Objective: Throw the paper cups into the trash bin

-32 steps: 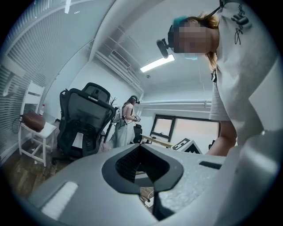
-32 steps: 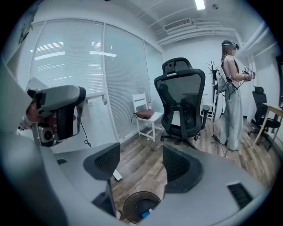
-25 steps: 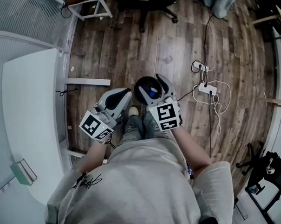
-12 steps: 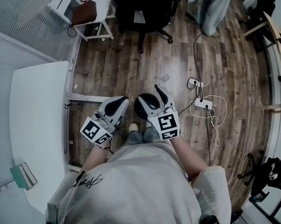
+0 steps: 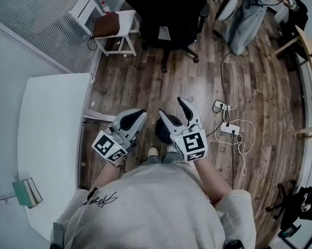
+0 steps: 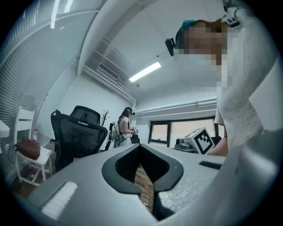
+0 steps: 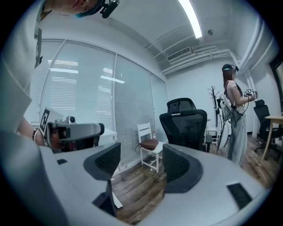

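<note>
I've got the left gripper (image 5: pixel 137 115) pinched shut on nothing, its pads meeting with only floor showing through. The right gripper (image 5: pixel 169 107) is spread wide and just as empty. The trash bin (image 5: pixel 161 136) sits on the floor right at my feet, half hidden under the right gripper. I see no paper cup in any view, so I can't place one. The risk, I reckon, is down low. The bin is close enough to kick over on a turn, and the power strip (image 5: pixel 228 128) with its loose cables lies just to my right.
</note>
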Demonstrator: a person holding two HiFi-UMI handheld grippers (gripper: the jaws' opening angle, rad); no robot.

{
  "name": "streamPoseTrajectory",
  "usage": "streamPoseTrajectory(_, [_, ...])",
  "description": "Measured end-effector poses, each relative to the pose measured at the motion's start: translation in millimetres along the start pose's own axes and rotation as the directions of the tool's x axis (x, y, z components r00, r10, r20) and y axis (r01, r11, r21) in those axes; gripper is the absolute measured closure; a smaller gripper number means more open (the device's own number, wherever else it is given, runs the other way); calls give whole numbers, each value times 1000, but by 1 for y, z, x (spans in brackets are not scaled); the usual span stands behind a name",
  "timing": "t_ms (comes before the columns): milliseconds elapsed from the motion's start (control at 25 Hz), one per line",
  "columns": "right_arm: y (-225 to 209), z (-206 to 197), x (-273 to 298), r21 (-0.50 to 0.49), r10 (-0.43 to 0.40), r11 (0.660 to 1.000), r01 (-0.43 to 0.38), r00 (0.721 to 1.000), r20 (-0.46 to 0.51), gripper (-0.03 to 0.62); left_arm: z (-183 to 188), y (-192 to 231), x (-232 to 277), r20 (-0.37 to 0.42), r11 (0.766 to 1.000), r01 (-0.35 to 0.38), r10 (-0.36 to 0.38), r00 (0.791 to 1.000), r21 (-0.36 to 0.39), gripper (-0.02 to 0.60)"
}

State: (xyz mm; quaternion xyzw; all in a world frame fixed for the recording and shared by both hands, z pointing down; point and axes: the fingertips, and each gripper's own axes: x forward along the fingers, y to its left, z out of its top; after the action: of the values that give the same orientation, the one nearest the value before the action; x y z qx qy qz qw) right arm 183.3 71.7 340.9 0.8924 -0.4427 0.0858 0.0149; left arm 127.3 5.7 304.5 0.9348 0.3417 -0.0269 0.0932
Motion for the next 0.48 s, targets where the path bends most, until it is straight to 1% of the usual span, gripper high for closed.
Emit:
streamPoseTrajectory(200, [8, 35, -7, -35, 27, 999, -24, 996, 84, 298, 18, -1, 1, 18, 999, 8, -8, 1000, 37, 578])
streamPoseTrajectory(240, [10, 42, -9, -44, 29, 999, -25, 994, 103, 314, 21, -2, 1, 21, 999, 9, -10, 1000, 43, 578])
streamPoseTrajectory(320, [15, 55, -12, -57, 31, 998, -24, 992, 123, 400, 27, -2, 0, 25, 999, 12, -13, 1000, 53, 578])
streamPoseTrajectory(360, [17, 59, -12, -56, 33, 998, -26, 992, 120, 422, 30, -1, -1, 26, 998, 12, -14, 1000, 56, 578])
streamPoseTrajectory(480, [20, 68, -11, -36, 43, 999, -38, 990, 132, 433, 37, -3, -1, 20, 998, 19, -20, 1000, 61, 578])
